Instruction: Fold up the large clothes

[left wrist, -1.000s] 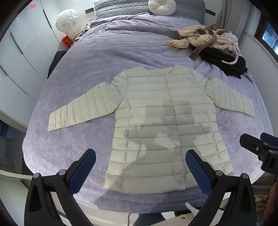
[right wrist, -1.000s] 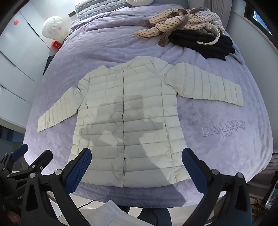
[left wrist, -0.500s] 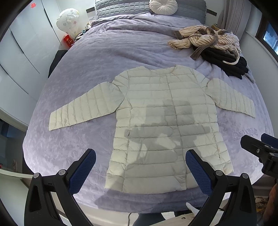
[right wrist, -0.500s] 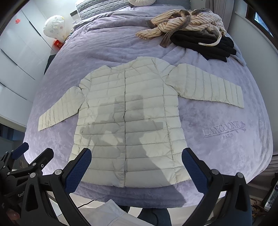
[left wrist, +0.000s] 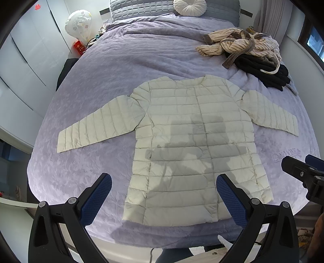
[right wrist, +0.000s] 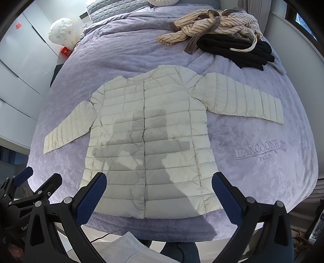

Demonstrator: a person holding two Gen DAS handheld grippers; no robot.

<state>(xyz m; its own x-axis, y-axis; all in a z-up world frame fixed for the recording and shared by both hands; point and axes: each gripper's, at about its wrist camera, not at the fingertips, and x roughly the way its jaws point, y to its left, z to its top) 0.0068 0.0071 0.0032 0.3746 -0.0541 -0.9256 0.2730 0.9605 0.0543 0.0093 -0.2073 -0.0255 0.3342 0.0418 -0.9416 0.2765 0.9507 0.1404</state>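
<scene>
Jacket [left wrist: 194,149] first: the cream quilted puffer lies face up and flat on the lilac bedspread [left wrist: 97,168], its hem close to the near edge of the bed, its collar toward the headboard, both sleeves spread outward and angled toward the near corners. Its snap front is closed down the middle, and a grey shadow falls across its lower half. From my left gripper [left wrist: 164,199] I see the blue-padded fingers [left wrist: 97,198] spread wide apart with nothing between them, hanging above the near edge over the hem; my right gripper [right wrist: 159,196] is likewise spread wide and empty, above the hem further toward the right side (each tool shows at the margin of the other's view). Near the far right corner of the bed sits a heap of other clothes: a striped cream garment [right wrist: 210,28] on top of a black garment [right wrist: 239,52], well apart from the jacket. A round white cushion [left wrist: 190,7] rests against the grey quilted headboard [left wrist: 141,10]. An embroidered logo [right wrist: 261,149] marks the bedspread near the right edge, below the sleeve.
</scene>
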